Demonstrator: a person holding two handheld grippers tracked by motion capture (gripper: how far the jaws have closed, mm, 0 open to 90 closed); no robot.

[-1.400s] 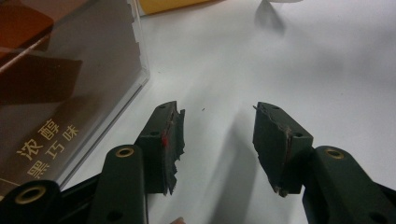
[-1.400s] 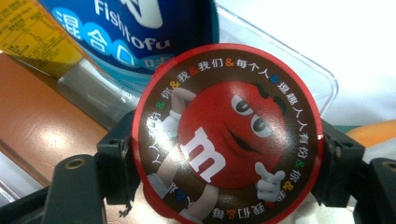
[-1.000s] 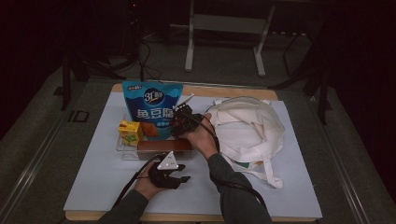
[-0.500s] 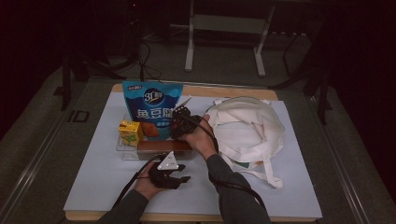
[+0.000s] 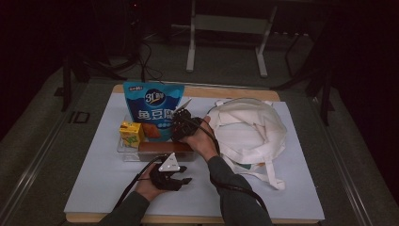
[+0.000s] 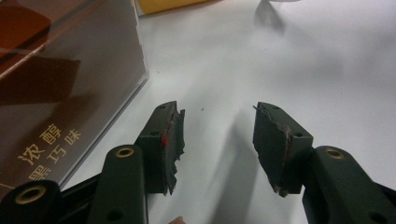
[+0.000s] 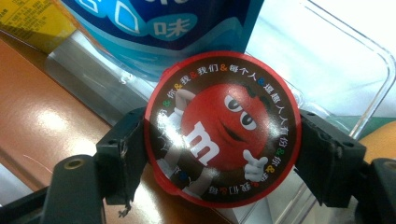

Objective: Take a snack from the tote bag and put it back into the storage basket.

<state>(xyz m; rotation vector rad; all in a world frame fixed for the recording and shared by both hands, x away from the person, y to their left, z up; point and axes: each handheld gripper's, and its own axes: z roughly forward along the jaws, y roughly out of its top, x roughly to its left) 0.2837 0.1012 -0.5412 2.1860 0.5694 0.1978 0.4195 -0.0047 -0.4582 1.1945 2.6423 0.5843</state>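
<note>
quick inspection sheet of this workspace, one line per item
surface: white sheet covering a wooden table, bare along the near edge
job's things: round red-lidded candy tub, clamped at its sides over the clear tray
clutter: blue snack bag standing in the tray, yellow carton and brown box beside it; cream tote bag lying at the right
grippers: right gripper shut on the tub; left gripper open with nothing between the jaws, resting low on the sheet near the brown box
cables: black cable trailing from the left gripper
surroundings: dark floor, grey metal stand behind the table
</note>
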